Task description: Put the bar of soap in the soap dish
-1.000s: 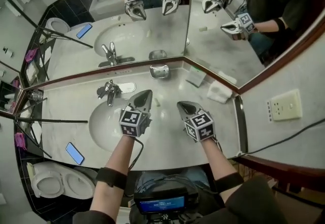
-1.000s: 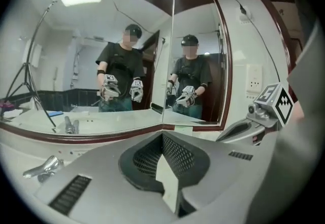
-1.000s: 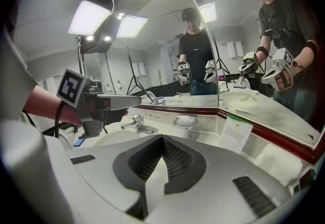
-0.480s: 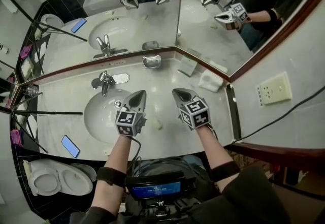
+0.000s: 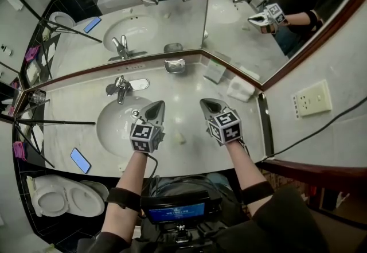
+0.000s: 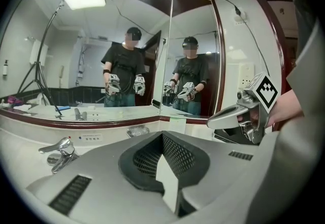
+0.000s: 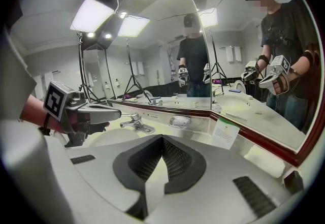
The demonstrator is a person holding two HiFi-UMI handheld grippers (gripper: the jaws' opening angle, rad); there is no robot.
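Bathroom vanity: pale marble counter (image 5: pixel 189 92) under angled mirrors (image 5: pixel 166 28), with a sunken basin (image 5: pixel 109 125). The bar of soap (image 5: pixel 180 137) lies on the counter just right of the basin. The soap dish (image 5: pixel 175 66) stands empty behind the basin's right side, at the mirror's foot. The left gripper (image 5: pixel 156 107) is over the basin's right rim and the right gripper (image 5: pixel 207 104) is further right; both have their jaws together, holding nothing. A phone (image 5: pixel 81 160) lies at the basin's front left.

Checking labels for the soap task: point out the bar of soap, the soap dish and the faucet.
bar of soap (image 5: pixel 180 137): head view, middle of its top.
soap dish (image 5: pixel 175 66): head view, bare middle of the dish.
faucet (image 5: pixel 121 89): head view, middle of its body.
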